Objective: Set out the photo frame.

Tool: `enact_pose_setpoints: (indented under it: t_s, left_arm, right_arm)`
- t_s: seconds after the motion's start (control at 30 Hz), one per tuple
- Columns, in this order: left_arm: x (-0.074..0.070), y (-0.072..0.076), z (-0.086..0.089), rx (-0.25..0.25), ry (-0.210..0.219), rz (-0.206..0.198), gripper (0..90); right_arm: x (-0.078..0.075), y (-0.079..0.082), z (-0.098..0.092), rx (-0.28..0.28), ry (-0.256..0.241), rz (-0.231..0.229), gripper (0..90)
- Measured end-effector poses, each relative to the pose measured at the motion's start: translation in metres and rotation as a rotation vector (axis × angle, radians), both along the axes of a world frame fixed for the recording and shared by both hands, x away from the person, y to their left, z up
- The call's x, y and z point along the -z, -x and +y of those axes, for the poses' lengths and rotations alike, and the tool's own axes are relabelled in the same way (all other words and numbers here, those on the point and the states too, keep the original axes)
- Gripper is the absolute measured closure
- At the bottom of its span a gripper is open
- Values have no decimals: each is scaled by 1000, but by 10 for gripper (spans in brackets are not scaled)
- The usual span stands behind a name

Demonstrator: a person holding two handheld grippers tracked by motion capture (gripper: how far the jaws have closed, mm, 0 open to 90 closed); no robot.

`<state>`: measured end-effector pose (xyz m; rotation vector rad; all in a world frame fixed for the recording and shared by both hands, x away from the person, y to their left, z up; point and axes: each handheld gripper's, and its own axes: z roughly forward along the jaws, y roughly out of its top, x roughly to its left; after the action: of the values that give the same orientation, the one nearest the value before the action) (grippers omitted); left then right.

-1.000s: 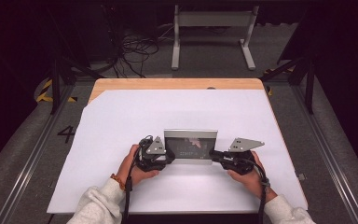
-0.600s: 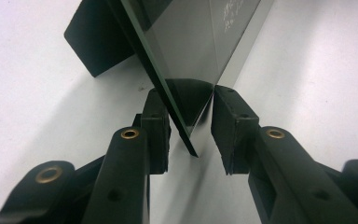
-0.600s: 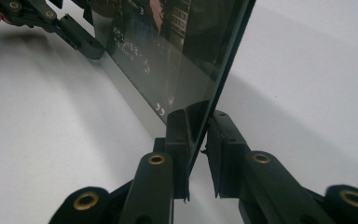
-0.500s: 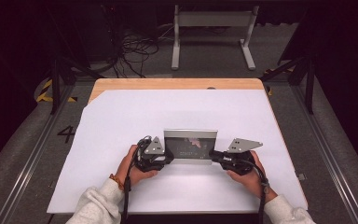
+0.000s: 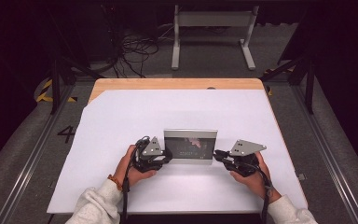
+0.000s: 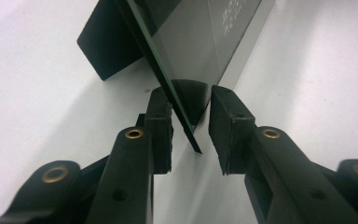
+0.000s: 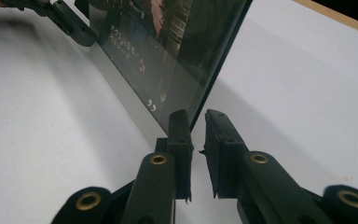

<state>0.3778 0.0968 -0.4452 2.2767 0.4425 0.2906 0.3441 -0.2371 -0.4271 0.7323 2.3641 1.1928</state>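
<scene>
A picture frame (image 5: pixel 190 145) with a silver border and a dark photo stands upright on the white table top (image 5: pixel 121 116). My left gripper (image 5: pixel 167 155) is at its left end. In the left gripper view (image 6: pixel 191 133) the jaws stand apart around the frame's thin lower corner (image 6: pixel 186 119), which lies against one finger (image 6: pixel 161 121) with a gap to the other. My right gripper (image 5: pixel 217 155) is at the frame's right end. In the right gripper view (image 7: pixel 197 126) the jaws are nearly together on the frame's edge (image 7: pixel 200 93).
The frame's black back stand (image 6: pixel 107 42) rests on the table behind it. A wooden table edge (image 5: pixel 177 84) runs along the far side. Beyond it are cables (image 5: pixel 130 51) and a grey metal stand (image 5: pixel 212 32) on the floor.
</scene>
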Motion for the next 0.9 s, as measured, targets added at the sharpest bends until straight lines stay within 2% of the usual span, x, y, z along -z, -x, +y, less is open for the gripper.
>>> enact_pose_setpoints:
  t_s: [0.07, 0.2, 0.27, 0.37, 0.4, 0.5, 0.53, 0.67, 0.7, 0.83, 0.87, 0.9]
  left_arm:
    - [0, 0, 1, 1, 5, 3, 707]
    - [-3, 4, 6, 5, 25, -22, 675]
    - [-6, 7, 9, 5, 46, -36, 656]
    - [-8, 12, 14, 3, 51, -59, 639]
    - [-8, 14, 15, -2, 49, -66, 619]
    - [-7, 17, 20, -15, 41, -77, 584]
    - [-5, 18, 23, -37, 46, -76, 552]
    - [-3, 20, 28, -53, 53, -67, 506]
    - [-1, 21, 29, -60, 54, -63, 463]
    - [4, 23, 30, -79, 31, -55, 360]
    - [6, 23, 30, -85, 25, -56, 301]
    - [6, 23, 30, -85, 25, -56, 296]
  right_arm:
    - [0, 0, 0, -2, 1, 0, 809]
    - [1, 1, -1, 1, 8, 2, 786]
    - [1, 1, -3, 7, 8, 6, 747]
    - [1, 3, -6, 7, 3, 5, 689]
    - [1, 3, -6, 12, 8, 4, 646]
    - [2, 5, -7, 11, 28, -2, 607]
    - [3, 5, -8, 17, 34, 5, 577]
    - [4, 6, -8, 23, 37, 7, 517]
    - [4, 6, -8, 22, 43, 9, 487]
    - [6, 6, -6, 9, 60, 10, 391]
    - [8, 6, -5, 1, 62, 15, 364]
    - [8, 6, -5, 1, 62, 15, 364]
